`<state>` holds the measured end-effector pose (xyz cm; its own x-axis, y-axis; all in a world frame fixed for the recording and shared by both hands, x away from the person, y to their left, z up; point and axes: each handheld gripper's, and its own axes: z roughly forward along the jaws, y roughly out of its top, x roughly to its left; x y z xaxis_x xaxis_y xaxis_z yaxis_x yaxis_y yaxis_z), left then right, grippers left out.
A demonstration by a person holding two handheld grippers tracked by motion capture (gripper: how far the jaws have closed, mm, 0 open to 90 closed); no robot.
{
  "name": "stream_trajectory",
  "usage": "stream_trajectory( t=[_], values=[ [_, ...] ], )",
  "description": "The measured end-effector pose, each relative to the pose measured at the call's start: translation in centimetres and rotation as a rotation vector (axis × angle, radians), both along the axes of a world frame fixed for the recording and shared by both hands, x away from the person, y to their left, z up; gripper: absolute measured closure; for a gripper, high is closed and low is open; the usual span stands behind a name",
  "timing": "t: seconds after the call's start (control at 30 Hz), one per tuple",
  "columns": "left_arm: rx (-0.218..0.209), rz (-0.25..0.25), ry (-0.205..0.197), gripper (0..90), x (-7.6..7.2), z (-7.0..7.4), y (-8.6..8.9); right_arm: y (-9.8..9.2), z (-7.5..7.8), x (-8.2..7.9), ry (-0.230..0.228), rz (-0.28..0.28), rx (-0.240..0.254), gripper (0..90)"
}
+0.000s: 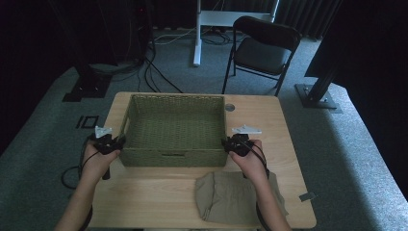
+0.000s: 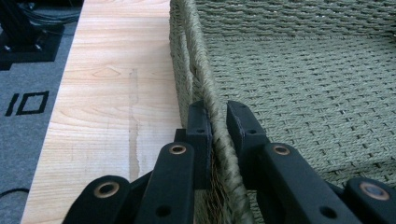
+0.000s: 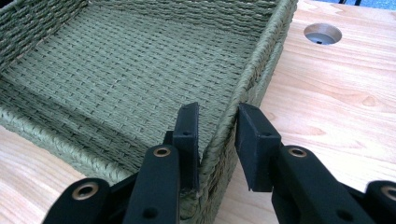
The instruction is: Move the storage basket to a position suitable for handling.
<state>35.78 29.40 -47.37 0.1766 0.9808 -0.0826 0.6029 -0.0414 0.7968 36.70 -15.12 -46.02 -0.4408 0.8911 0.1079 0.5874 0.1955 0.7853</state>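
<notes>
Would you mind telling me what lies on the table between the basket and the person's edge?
A folded tan cloth lies there, right of centre, under the right forearm; the remaining table before the basket is bare wood, as the high view shows.

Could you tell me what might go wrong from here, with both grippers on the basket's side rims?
1. The right gripper straddles the basket rim, but its outer jaw stands apart from the weave; a lift now might tilt the basket.
2. The left gripper pinches only a thin woven rim, which could flex or slip.
3. The folded cloth lies close under the right forearm and could get dragged.
</notes>
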Motion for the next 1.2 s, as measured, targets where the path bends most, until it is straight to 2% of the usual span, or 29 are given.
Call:
stream_trajectory(
  t=[0.1,0.3,0.33,0.37,0.4,0.43,0.47,0.5,0.53,0.57,0.6,0.77,0.8,0.83,0.87,0.97,1.0,1.03,1.07,1.17,1.2],
  values=[
    [-0.008,0.001,-0.003,81.3,-0.2,0.0,-0.1,-0.4,-0.1,-0.1,0.001,0.001,0.021,69.9],
    [-0.023,-0.016,-0.003,80.7,-0.2,-0.1,0.1,-0.5,-0.1,-0.4,0.001,0.005,0.024,69.4],
    [-0.035,-0.031,-0.005,78.5,-0.2,0.0,0.4,-0.7,-0.1,-0.3,0.001,0.013,0.029,67.4],
    [-0.068,-0.026,-0.017,69.0,-0.2,0.0,0.8,-0.9,-0.1,-0.1,-0.009,0.003,0.054,61.6],
    [-0.067,-0.018,-0.035,64.3,-0.1,0.2,1.1,-1.0,0.0,0.0,-0.018,-0.007,0.063,59.7],
    [-0.067,-0.018,-0.035,59.1,-0.1,0.2,1.1,-1.2,0.1,0.1,-0.033,-0.018,0.070,55.9],
    [-0.051,-0.011,-0.055,56.2,0.0,0.5,1.4,-1.3,0.4,0.4,-0.052,-0.029,0.077,53.6],
    [-0.057,-0.010,-0.059,56.2,0.1,0.6,1.6,-1.3,0.4,0.4,-0.052,-0.029,0.077,53.6],
    [-0.075,0.000,-0.074,51.0,0.4,0.9,1.9,-1.4,0.5,0.6,-0.057,-0.031,0.080,51.5],
    [-0.074,0.005,-0.081,48.8,0.7,1.2,2.0,-1.4,0.8,1.1,-0.063,-0.040,0.089,49.5],
    [-0.073,0.009,-0.090,47.3,1.0,1.5,2.0,-1.2,1.3,1.8,-0.092,-0.065,0.094,46.3],
    [-0.092,0.026,-0.116,43.1,2.5,2.2,1.8,-0.7,1.7,3.2,-0.112,-0.070,0.112,42.8],
    [-0.089,0.021,-0.115,41.7,2.9,2.2,1.7,-0.4,1.7,3.9,-0.108,-0.084,0.105,42.9],
    [-0.076,0.020,-0.115,41.7,3.1,2.2,1.5,-0.4,1.7,3.9,-0.108,-0.084,0.105,42.9],
    [-0.051,0.015,-0.106,41.8,3.6,2.1,1.4,-0.1,1.5,4.7,-0.103,-0.108,0.097,43.4],
    [-0.024,0.023,-0.091,41.8,4.7,1.8,1.2,0.1,1.2,5.5,-0.093,-0.131,0.077,44.7],
    [-0.010,0.030,-0.086,43.2,5.2,1.5,1.0,0.3,0.7,6.1,-0.072,-0.145,0.065,46.1],
    [-0.010,0.030,-0.086,43.8,5.2,1.5,1.0,0.3,0.7,6.1,-0.072,-0.145,0.065,46.1],
    [0.002,0.027,-0.080,43.9,5.7,1.1,0.8,0.5,0.3,6.4,-0.055,-0.155,0.044,48.3],
    [-0.011,0.028,-0.084,47.7,5.9,0.8,0.5,0.7,-0.2,6.7,-0.041,-0.164,0.043,48.8],
    [0.005,0.027,-0.084,47.7,6.0,0.7,0.4,0.7,-0.4,6.7,-0.035,-0.173,0.059,49.5]
  ],
)
